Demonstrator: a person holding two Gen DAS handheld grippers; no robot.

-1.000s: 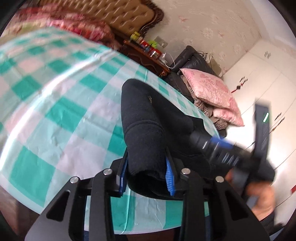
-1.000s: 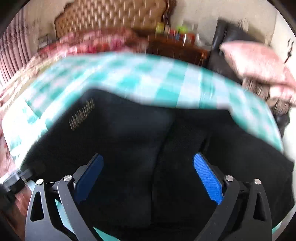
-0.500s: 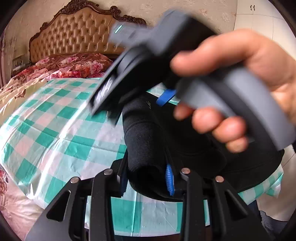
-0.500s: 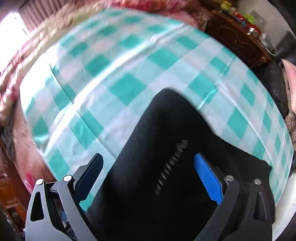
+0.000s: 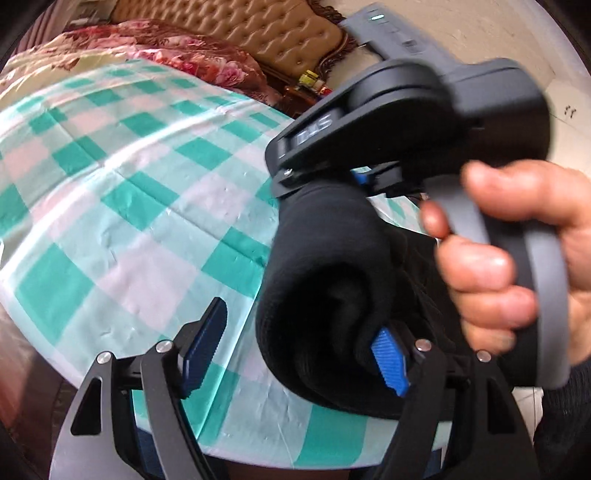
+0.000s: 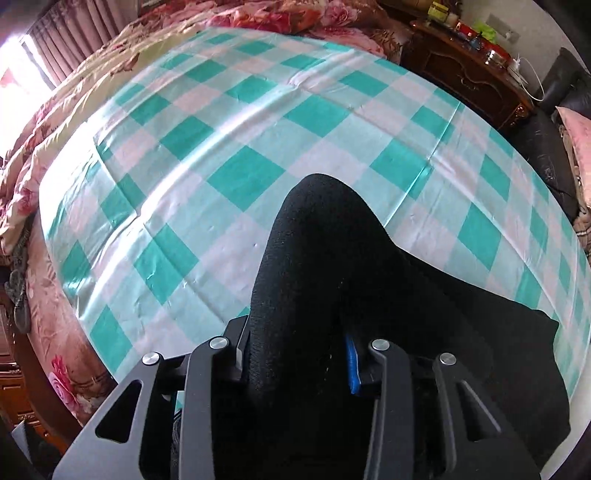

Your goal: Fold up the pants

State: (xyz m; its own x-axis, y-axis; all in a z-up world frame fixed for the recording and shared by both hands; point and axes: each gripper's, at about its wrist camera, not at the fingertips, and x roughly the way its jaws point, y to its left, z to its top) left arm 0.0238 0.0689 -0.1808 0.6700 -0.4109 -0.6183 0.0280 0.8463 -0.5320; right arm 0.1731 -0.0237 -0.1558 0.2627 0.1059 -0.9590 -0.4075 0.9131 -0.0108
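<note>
One pair of black pants (image 5: 325,280) is seen, bunched into a thick fold on the checked cloth (image 5: 122,206) that covers the bench, in the lower middle of both views. Two tongs are counted. The left tongs (image 5: 295,350) have just been opened and are held wide: one blue pad (image 5: 389,360) is touching the fold at lower right of the left view, while the other pad (image 5: 205,349) is set apart from it over the cloth. The right tongs (image 6: 295,363) have just been closed and are clamped on the fold, which is pinched between the two jaws in the lower middle of the right view; in the left view their dark body is seen at upper right, gripped by one hand (image 5: 517,266). At the upper edge of both views a bed with a floral quilt (image 6: 258,14) is seen, and one wooden cabinet (image 6: 469,70) stands at the upper right of the right view
</note>
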